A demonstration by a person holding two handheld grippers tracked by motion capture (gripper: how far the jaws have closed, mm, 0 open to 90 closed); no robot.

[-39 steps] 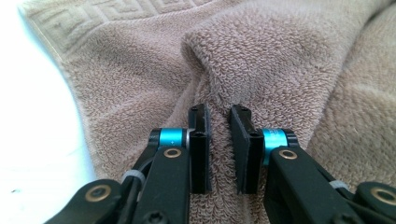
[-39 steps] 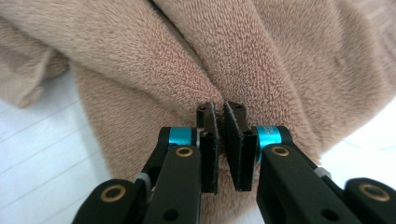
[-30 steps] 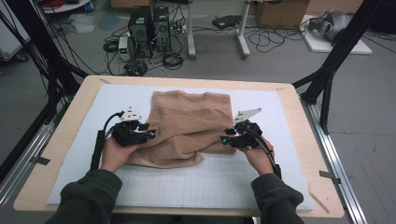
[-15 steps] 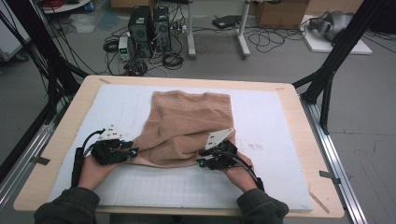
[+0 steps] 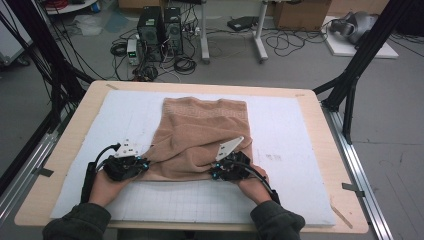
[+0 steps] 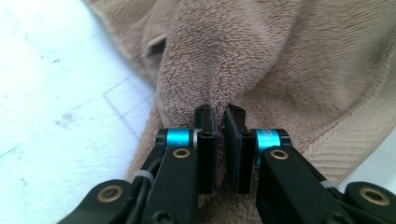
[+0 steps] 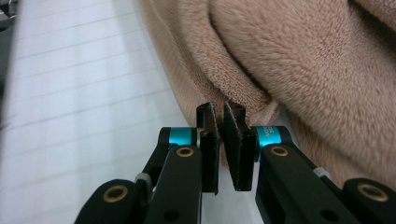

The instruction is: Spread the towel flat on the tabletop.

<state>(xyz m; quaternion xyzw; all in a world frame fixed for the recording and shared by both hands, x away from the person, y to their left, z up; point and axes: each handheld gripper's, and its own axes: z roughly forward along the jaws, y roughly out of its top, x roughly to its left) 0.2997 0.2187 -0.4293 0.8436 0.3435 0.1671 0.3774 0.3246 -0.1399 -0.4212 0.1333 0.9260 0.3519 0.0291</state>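
Observation:
A tan terry towel [image 5: 205, 130] lies rumpled on the white gridded mat [image 5: 300, 150]. My left gripper [image 5: 144, 164] sits at the towel's near-left corner. Its jaws have just been closing, and in the left gripper view they pinch a raised fold of the towel [image 6: 261, 56] between the left gripper's tips [image 6: 219, 114]. My right gripper [image 5: 215, 174] is at the near edge, toward the towel's right side. Its jaws have just been closing too, and the right gripper's tips [image 7: 220, 112] hold the towel's hem [image 7: 243, 88].
The mat covers a wooden table [image 5: 320, 107] with black frame posts [image 5: 360, 65] at both sides. Bare mat stretches left, right and in front of the towel. Computer towers [image 5: 160, 27] and cables sit on the floor beyond the far edge.
Both hands have come back toward the near edge and lower, the right one also shifting left. Both pairs of jaws have closed on the towel's near edge.

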